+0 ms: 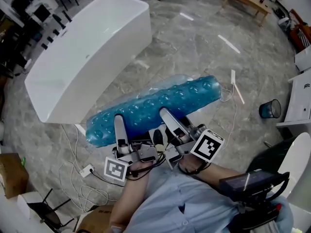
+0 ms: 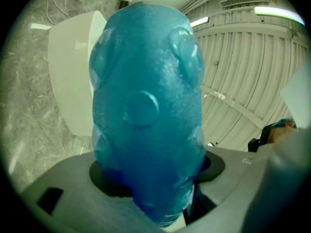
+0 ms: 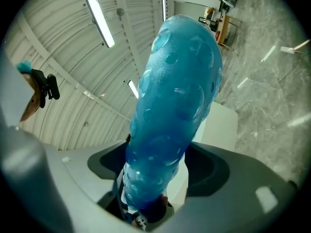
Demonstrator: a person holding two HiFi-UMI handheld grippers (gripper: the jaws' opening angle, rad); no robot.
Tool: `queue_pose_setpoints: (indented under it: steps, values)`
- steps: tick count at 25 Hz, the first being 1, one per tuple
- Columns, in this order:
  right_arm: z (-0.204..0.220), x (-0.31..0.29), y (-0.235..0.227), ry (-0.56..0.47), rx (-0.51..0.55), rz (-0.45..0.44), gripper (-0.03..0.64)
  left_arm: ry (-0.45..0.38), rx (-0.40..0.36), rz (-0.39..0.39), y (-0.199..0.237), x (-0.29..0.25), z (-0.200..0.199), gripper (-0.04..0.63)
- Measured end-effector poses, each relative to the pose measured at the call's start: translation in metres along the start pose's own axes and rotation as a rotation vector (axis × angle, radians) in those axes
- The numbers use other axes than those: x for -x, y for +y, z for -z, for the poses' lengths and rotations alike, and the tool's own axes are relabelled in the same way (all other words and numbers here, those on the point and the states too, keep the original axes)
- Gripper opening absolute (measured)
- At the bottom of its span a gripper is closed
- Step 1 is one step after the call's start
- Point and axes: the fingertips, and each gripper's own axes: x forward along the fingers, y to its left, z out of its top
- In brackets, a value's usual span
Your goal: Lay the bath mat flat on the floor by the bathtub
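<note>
The bath mat (image 1: 160, 108) is a blue, see-through, bubbled roll, held level above the marble floor just in front of the white bathtub (image 1: 87, 52). My left gripper (image 1: 119, 125) is shut on the roll near its left end. My right gripper (image 1: 168, 116) is shut on it near the middle. In the left gripper view the mat (image 2: 146, 106) fills the picture between the jaws of the left gripper (image 2: 155, 181), with the bathtub (image 2: 73, 81) behind. The right gripper view shows the mat (image 3: 175, 106) pinched in the right gripper (image 3: 155, 178).
White cables and a power strip (image 1: 87, 170) lie on the floor at lower left. A dark blue cup (image 1: 270, 109) and a white cabinet (image 1: 301, 96) stand at the right. Two white strips (image 1: 235, 89) lie by the mat's right end. A cardboard box (image 1: 9, 174) is at the left.
</note>
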Motion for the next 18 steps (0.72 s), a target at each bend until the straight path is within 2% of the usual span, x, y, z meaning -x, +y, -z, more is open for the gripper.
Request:
queue_pose_setpoints:
  steps: [4,7,13,18]
  values:
    - [-0.016,-0.066,-0.004,-0.035,0.018,0.0,0.373,0.025,0.017,0.024,0.012,-0.066,-0.029,0.314]
    - [-0.038,-0.098,-0.008,-0.052,0.037,0.0,0.373,0.041,0.032,0.039,0.017,-0.106,-0.032,0.314]
    - [-0.084,-0.13,-0.032,-0.132,0.043,0.025,0.373,0.124,0.052,0.047,0.039,-0.173,-0.013,0.314]
    - [-0.14,-0.168,-0.081,-0.187,0.017,0.064,0.373,0.188,0.057,0.016,0.08,-0.249,0.018,0.314]
